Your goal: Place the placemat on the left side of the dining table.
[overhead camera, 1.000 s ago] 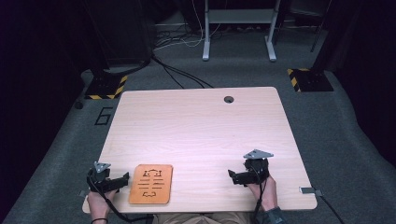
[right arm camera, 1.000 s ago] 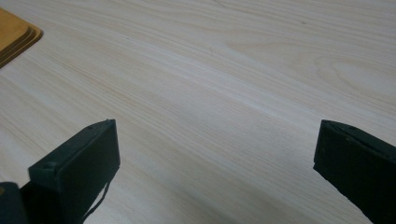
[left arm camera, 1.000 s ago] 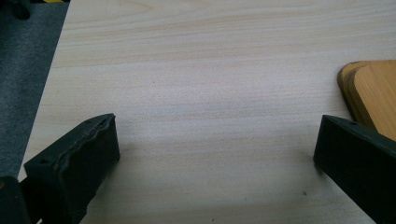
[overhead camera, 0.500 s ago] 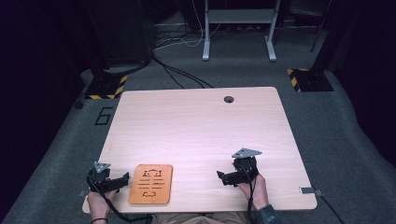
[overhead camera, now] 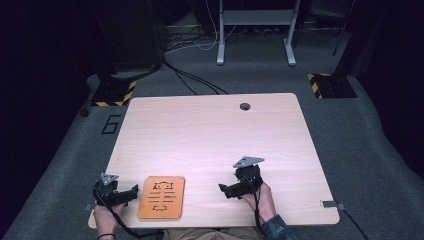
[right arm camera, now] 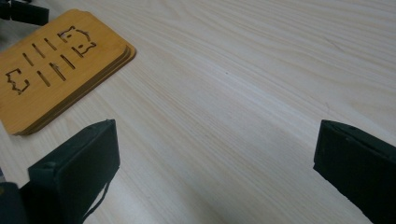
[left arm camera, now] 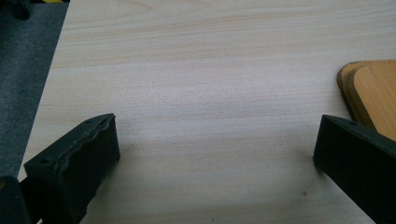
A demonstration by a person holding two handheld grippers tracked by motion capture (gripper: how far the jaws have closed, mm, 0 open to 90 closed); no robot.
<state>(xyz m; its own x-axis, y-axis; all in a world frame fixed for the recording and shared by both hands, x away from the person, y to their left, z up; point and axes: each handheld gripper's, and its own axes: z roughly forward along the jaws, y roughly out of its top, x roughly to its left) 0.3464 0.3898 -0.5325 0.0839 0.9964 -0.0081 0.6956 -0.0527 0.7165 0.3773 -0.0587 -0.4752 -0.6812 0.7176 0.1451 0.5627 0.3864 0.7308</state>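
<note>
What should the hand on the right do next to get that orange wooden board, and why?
Probably slide the right gripper a bit farther left toward the wooden board. Its jaws are wide open with only bare table between them, and the board lies flat off to its side, not yet touched. The left gripper waits open beside the board's other edge.

**Not much to read here, just a floor number**

The one thing I can actually read is a big "6" (overhead camera: 111,124) marked in dark outline on the grey carpet floor (overhead camera: 75,150), just off the far left corner of the surface (overhead camera: 210,135). The orange wooden board (right arm camera: 51,70) has cut-out slots and bracket-like shapes in it, but they don't spell anything I can make out. The yellow-black hazard stripes (overhead camera: 116,95) on the floor stands are a warning marking, no words.
</note>
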